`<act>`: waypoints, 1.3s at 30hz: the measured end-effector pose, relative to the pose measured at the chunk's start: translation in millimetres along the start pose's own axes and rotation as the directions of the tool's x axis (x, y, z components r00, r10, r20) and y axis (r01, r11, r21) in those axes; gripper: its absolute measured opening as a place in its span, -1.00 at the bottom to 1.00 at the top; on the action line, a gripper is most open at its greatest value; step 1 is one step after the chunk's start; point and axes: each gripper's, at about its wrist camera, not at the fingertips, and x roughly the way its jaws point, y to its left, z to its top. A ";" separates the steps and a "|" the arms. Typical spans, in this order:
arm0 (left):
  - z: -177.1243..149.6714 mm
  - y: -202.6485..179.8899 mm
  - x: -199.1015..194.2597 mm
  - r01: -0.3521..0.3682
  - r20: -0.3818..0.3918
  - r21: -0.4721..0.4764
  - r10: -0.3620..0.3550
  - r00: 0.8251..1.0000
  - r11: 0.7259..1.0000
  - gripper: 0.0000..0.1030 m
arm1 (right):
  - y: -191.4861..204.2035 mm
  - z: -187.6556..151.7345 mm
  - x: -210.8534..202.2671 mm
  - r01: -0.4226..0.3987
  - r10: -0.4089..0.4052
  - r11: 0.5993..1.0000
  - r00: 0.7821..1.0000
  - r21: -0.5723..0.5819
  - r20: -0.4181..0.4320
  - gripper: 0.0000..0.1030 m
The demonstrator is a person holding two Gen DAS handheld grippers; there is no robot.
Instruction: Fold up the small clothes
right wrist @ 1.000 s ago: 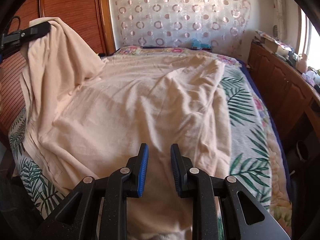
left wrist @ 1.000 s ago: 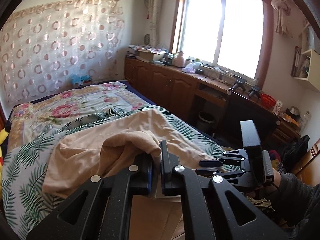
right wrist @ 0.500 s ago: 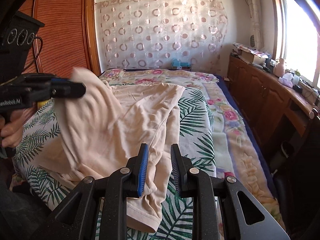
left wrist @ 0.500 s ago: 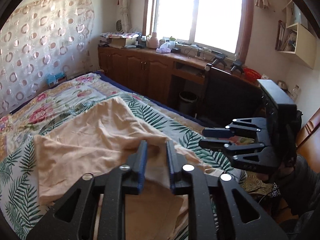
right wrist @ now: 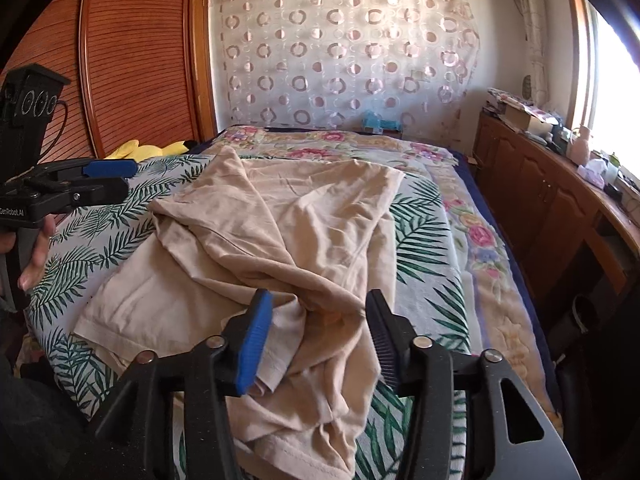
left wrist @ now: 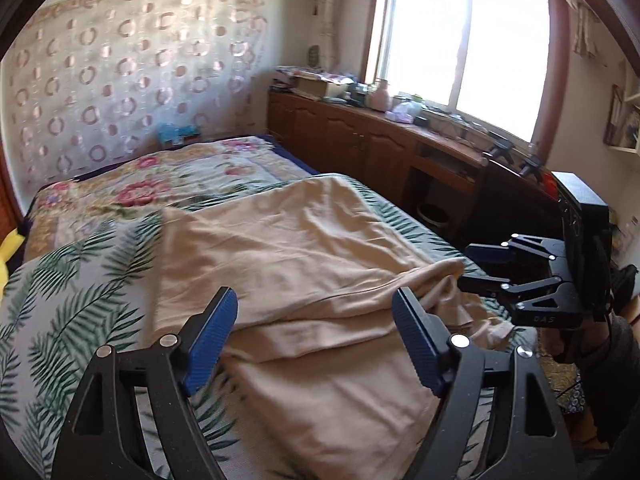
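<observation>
Fingers of left gripper (left wrist: 314,338) and right gripper (right wrist: 320,338) are spreading, opening clear of the beige garment (right wrist: 280,224) below.

The left wrist view looks forward and downward along its own black fingers with blue pads, low over the palm-leaf-printed bedspread (left wrist: 72,300), facing the bright wood-framed window (left wrist: 464,40) and brown cabinets. The right wrist view looks likewise, facing the circle-patterned curtain (right wrist: 344,60) and reddish slatted wardrobe door (right wrist: 136,52). Both share the wrinkled beige cotton garment (left wrist: 288,248) (right wrist: 280,232), close below, and each sees the other gripper at its edge.
</observation>
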 end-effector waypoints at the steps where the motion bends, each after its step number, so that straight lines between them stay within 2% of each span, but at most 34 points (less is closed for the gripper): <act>1: -3.1 5.9 -1.2 -0.015 0.000 -0.009 0.015 1.000 1.000 0.56 | 0.8 3.1 5.4 0.002 -0.002 1.000 1.000 -0.015 -0.008 0.13; 8: -20.4 32.9 -1.0 -0.109 -0.008 -0.072 0.109 0.994 0.991 0.56 | 5.8 14.4 24.3 -0.021 0.016 0.997 0.997 -0.072 -0.070 0.15; 13: -30.7 46.8 -2.0 -0.121 -0.015 -0.102 0.120 0.993 0.987 0.56 | -4.7 17.1 34.2 0.024 -0.034 0.997 0.990 -0.078 -0.137 0.15; 16: -36.9 49.4 -1.4 -0.124 -0.015 -0.108 0.123 0.992 0.986 0.56 | -12.6 22.6 35.2 -0.010 0.002 0.998 0.989 -0.054 -0.148 0.15; 22: -45.2 49.7 2.5 -0.124 -0.024 -0.115 0.123 0.992 0.986 0.56 | -5.9 25.4 33.2 -0.007 -0.004 0.997 0.991 -0.080 -0.135 0.15; 25: -46.1 49.3 2.5 -0.125 -0.023 -0.114 0.123 0.992 0.986 0.56 | -4.6 15.1 33.1 -0.017 0.005 0.997 0.990 -0.080 -0.143 0.00; 27: -46.9 48.6 3.5 -0.127 -0.022 -0.110 0.125 0.992 0.986 0.56 | -1.4 14.9 36.5 -0.033 0.021 0.996 0.989 -0.081 -0.147 -0.31; 29: -48.4 48.4 4.0 -0.128 -0.022 -0.110 0.126 0.992 0.986 0.56 | 0.4 13.9 37.1 -0.044 0.031 0.995 0.989 -0.092 -0.147 -0.50; 30: -48.8 48.3 4.4 -0.128 -0.023 -0.112 0.126 0.992 0.985 0.56 | 1.8 13.8 36.3 -0.050 0.035 0.994 0.988 -0.098 -0.151 -0.72; 34: -49.5 48.0 3.5 -0.125 -0.021 -0.115 0.124 0.992 0.985 0.56 | 6.2 16.6 23.5 -0.069 0.056 0.992 0.990 -0.102 -0.126 -0.79; 39: -48.9 46.3 1.9 -0.133 -0.017 -0.110 0.132 0.991 0.985 0.56 | 8.6 25.4 -9.0 -0.097 0.095 0.993 0.995 -0.064 -0.029 -0.81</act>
